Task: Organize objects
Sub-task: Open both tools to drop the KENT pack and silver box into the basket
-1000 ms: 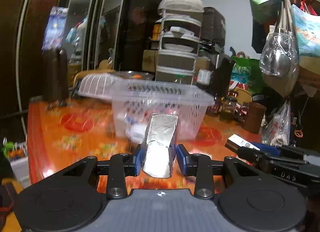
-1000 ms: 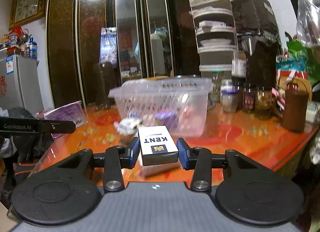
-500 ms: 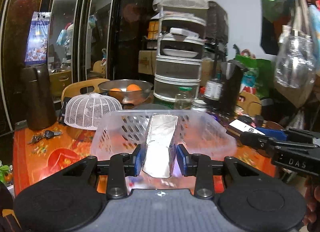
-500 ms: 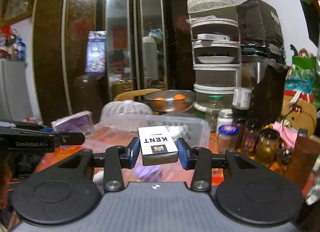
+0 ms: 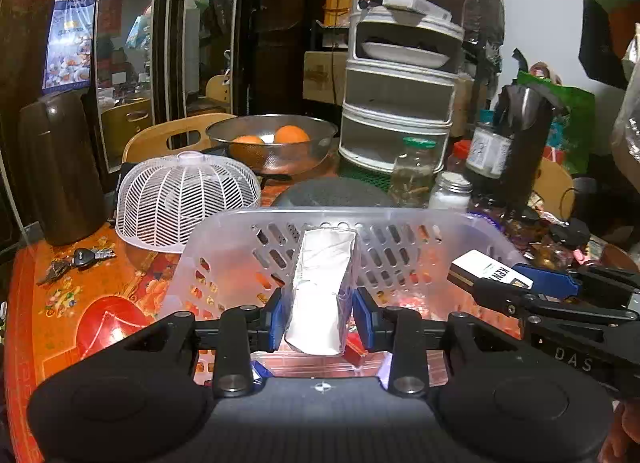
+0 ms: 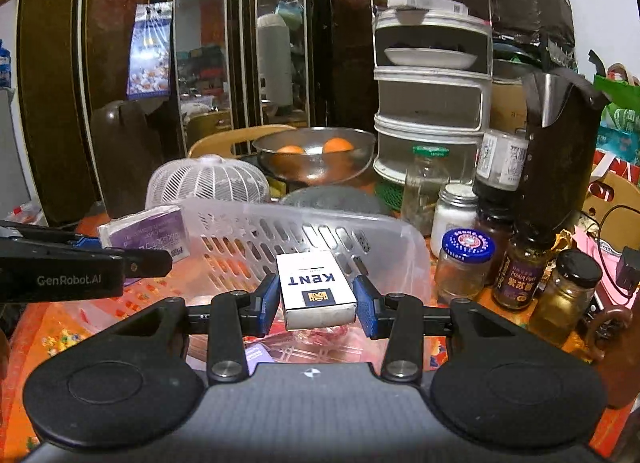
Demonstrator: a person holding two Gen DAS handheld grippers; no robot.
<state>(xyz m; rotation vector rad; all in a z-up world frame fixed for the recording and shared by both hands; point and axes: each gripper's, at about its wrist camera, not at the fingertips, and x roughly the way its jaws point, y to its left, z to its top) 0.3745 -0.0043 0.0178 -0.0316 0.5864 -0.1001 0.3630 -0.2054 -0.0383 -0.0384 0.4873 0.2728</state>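
My left gripper (image 5: 319, 317) is shut on a silver foil packet (image 5: 322, 287) and holds it over the open top of the clear plastic basket (image 5: 248, 223). My right gripper (image 6: 316, 297) is shut on a white KENT cigarette box (image 6: 316, 289) and holds it over the same basket (image 6: 384, 223), at its right side. In the right wrist view the left gripper's packet shows as a purple-printed pack (image 6: 144, 233). In the left wrist view the right gripper holds the KENT box (image 5: 490, 269) at the basket's right rim. Some small items lie blurred on the basket floor.
On the orange patterned table (image 5: 60, 303) are a white mesh food cover (image 5: 184, 199), keys (image 5: 76, 259), a dark thermos (image 5: 60, 171), a steel bowl of oranges (image 5: 272, 143), a tiered rack (image 5: 400, 63) and several jars (image 6: 464, 259) to the basket's right.
Both grippers have risen and moved forward with their loads. They were in front of the basket and now hang over its open top.
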